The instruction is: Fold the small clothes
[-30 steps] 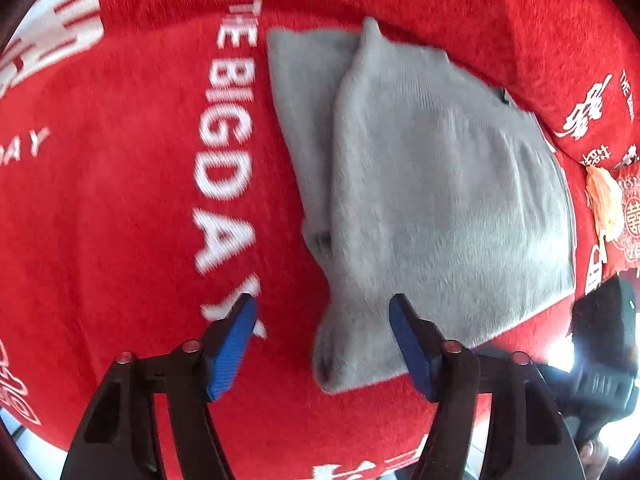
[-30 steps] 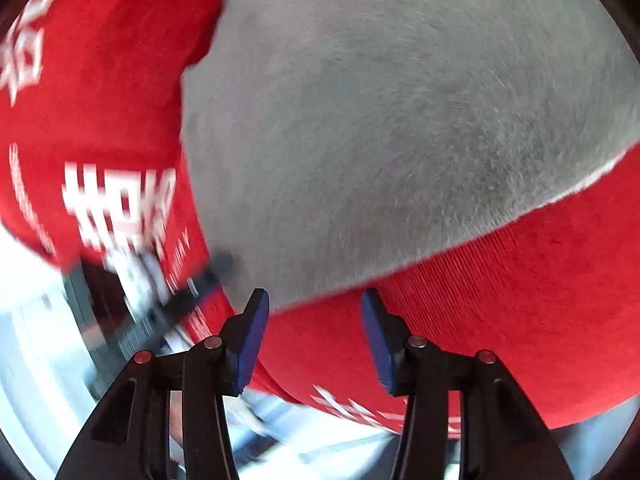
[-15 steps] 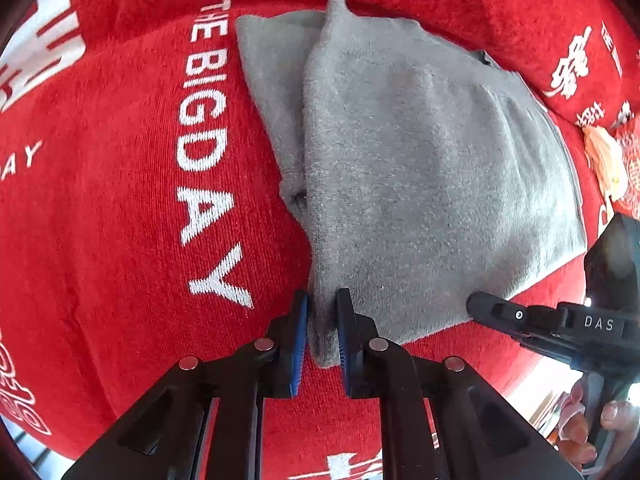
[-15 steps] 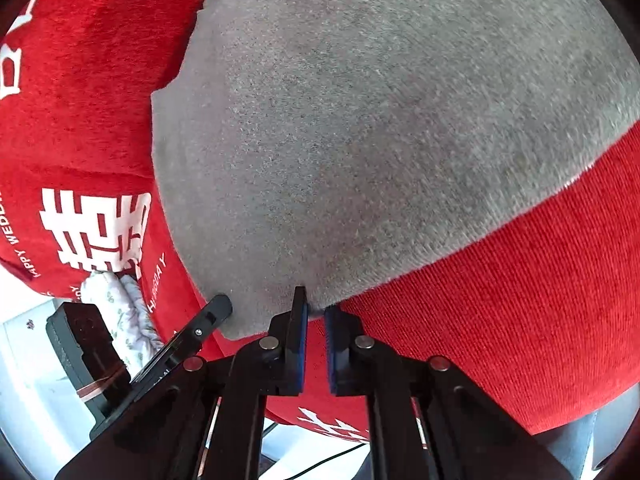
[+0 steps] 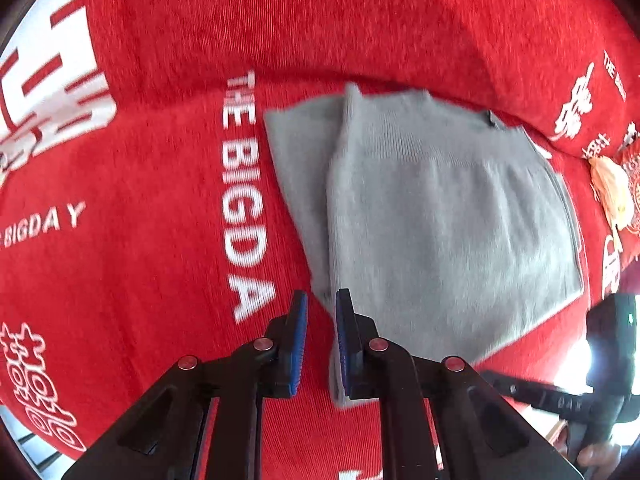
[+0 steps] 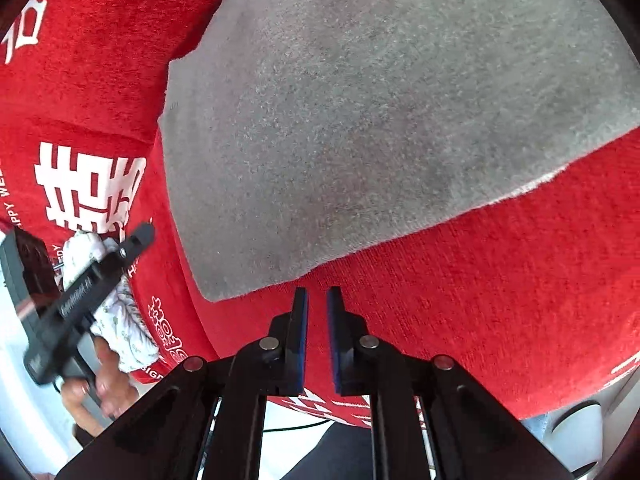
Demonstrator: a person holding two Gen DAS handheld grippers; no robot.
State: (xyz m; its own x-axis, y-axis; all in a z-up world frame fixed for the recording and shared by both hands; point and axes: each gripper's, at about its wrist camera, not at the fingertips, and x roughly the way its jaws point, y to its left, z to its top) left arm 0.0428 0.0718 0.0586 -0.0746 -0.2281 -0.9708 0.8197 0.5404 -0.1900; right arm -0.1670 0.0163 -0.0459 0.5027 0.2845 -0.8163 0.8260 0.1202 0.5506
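surface: red cloth [image 5: 140, 280], white lettering | edge: bright daylight on pale floor [image 6: 12, 360]

The folded garment [image 5: 440, 216] lies on the printed cloth [image 5: 140, 260], near its front edge, right of the lettering [image 5: 240, 196].

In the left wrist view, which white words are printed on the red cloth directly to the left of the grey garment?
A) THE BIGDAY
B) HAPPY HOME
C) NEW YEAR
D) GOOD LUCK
A: the white letters on the red cloth, beside the grey garment, read THE BIGDAY.
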